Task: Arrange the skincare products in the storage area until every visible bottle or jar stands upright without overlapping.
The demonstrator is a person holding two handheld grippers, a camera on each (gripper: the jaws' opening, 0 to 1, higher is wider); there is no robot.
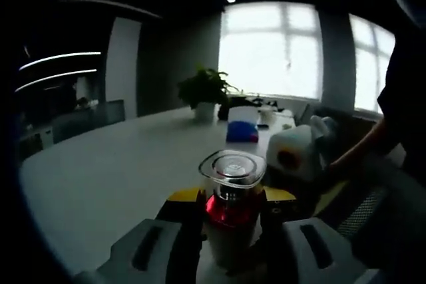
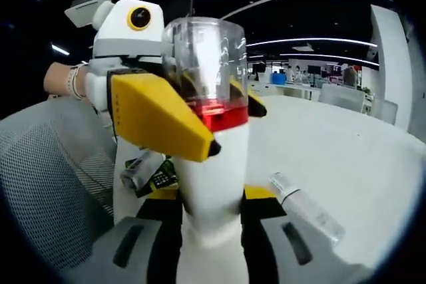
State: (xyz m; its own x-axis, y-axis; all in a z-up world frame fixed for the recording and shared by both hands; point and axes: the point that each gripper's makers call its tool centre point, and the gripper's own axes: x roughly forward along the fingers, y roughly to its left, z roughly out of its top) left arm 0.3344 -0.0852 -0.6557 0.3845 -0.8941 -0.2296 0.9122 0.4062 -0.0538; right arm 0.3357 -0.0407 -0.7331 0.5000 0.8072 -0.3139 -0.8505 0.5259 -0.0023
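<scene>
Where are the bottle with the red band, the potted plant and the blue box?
bottle with the red band [image 2: 214, 164], right gripper view, on its white body.
potted plant [image 1: 203, 89], left gripper view, on its leaves.
blue box [image 1: 242, 131], left gripper view, on its front face.

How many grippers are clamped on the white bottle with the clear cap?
2. The right gripper grips the bottle low on its body; the left gripper closes its yellow jaws at the red band under the cap.

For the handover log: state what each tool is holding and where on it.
Both grip one white bottle: the right tool clamps its lower body, the left tool its red band under the clear cap.
</scene>
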